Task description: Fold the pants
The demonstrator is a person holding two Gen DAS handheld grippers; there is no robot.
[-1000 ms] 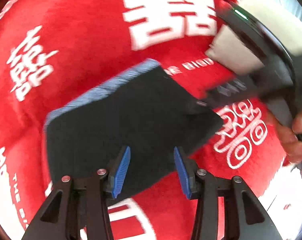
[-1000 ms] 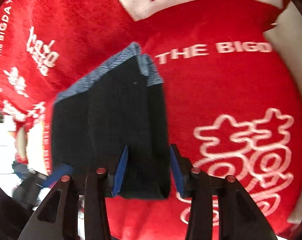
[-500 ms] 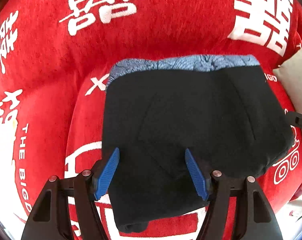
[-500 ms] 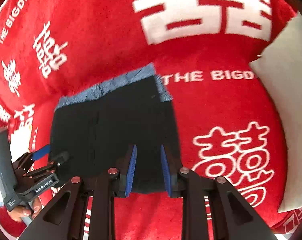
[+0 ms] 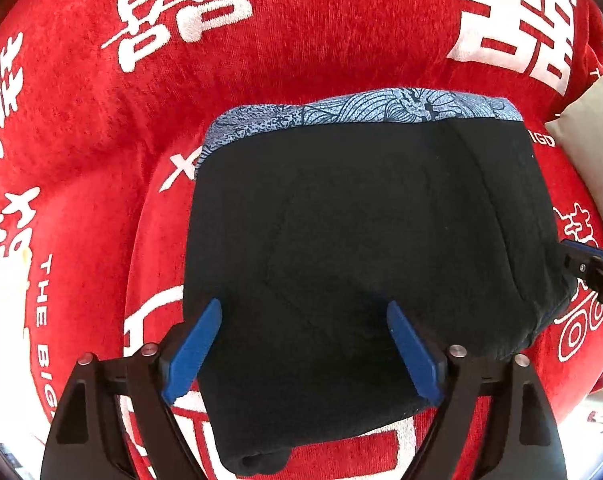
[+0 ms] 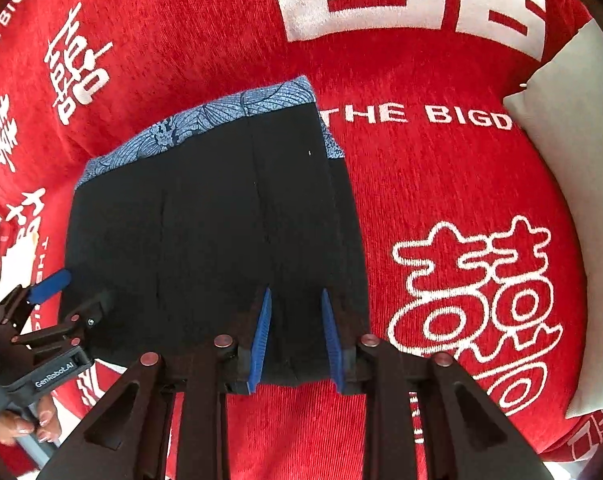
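The pants (image 5: 361, 248) are black with a blue patterned band along the far edge, folded into a compact rectangle on the red blanket. They also show in the right wrist view (image 6: 213, 232). My left gripper (image 5: 305, 344) is open wide, its blue pads over the near edge of the pants, holding nothing. My right gripper (image 6: 295, 332) is partly open, its jaws over the near right corner of the pants, gripping nothing. The left gripper (image 6: 61, 308) shows at the left of the right wrist view, and the right gripper's tip (image 5: 589, 264) at the right edge of the left wrist view.
The red blanket (image 6: 441, 184) with white characters and lettering covers the whole surface. A pale grey cushion (image 6: 573, 160) lies at the right. A hand (image 6: 21, 424) holds the left gripper's handle at the lower left.
The left gripper opened wider and swung square to the pants. The right gripper narrowed, drew back a little, then opened slightly. The pants lie flat and still.
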